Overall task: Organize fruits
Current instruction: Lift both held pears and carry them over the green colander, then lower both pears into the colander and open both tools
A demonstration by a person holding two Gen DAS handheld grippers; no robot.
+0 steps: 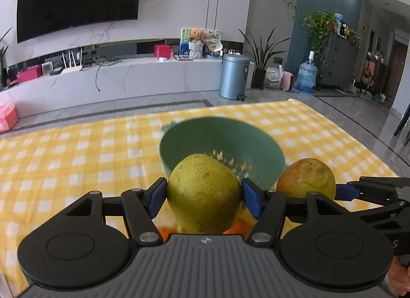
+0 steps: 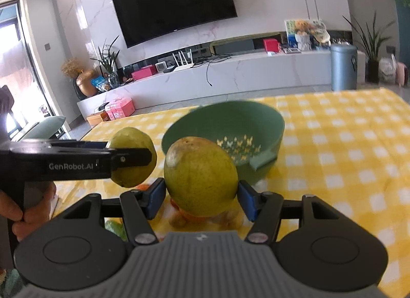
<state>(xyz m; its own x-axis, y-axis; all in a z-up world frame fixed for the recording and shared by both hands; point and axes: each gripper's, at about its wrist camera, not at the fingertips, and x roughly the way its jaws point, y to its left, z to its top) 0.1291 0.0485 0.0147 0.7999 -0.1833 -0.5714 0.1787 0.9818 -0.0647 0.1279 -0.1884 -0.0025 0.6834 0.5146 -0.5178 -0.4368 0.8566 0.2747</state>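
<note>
Yellow-green pear — between left tongs

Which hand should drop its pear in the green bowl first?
Probably the right gripper: its pear sits nearer the green bowl. The left gripper holds its pear slightly farther back.

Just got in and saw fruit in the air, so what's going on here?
A person is sorting fruit with two handheld grippers. The left gripper is shut on a yellow-green pear, and the right gripper is shut on a browner pear. Both hang just short of the green colander bowl on the yellow checked tablecloth; the bowl holds no fruit yet.
</note>
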